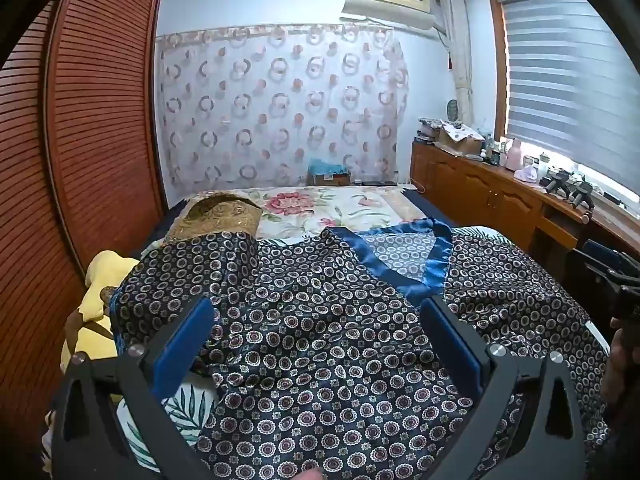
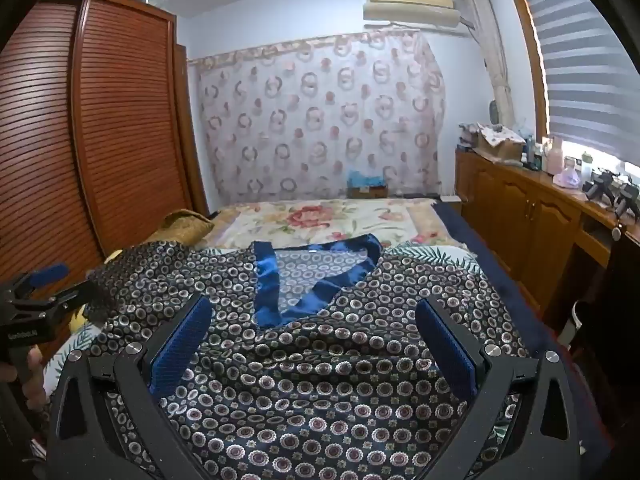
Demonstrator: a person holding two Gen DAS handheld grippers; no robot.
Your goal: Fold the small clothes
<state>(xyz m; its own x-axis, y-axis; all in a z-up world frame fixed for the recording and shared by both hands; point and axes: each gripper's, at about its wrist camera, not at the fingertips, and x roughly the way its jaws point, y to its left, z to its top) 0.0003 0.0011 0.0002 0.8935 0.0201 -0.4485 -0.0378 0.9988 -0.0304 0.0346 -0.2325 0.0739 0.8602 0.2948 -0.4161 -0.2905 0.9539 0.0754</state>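
a dark patterned top with a blue satin v-neck trim lies spread across the near end of the bed, its neckline facing the far wall. the cloth is rumpled, with a raised fold on the left side near a gold pillow. a yellow cloth sits at the bed's left edge, just beside the top.

the left hand-held gripper hovers over the middle of the top with its blue pads spread wide apart, released, grasping nothing. the right hand-held gripper hangs over the same garment below the neckline, its pads also wide apart and holding nothing. whether either one touches the cloth is not clear.

each wrist view catches the other tool at its edge: the right one at the right margin of the left view, the left one at the left margin of the right view, gripped by fingers.

a floral bedspread covers the far part of the bed. a louvred wardrobe stands on the left, a curtain hangs on the far wall, and a wooden desk with clutter runs under the window blind on the right.
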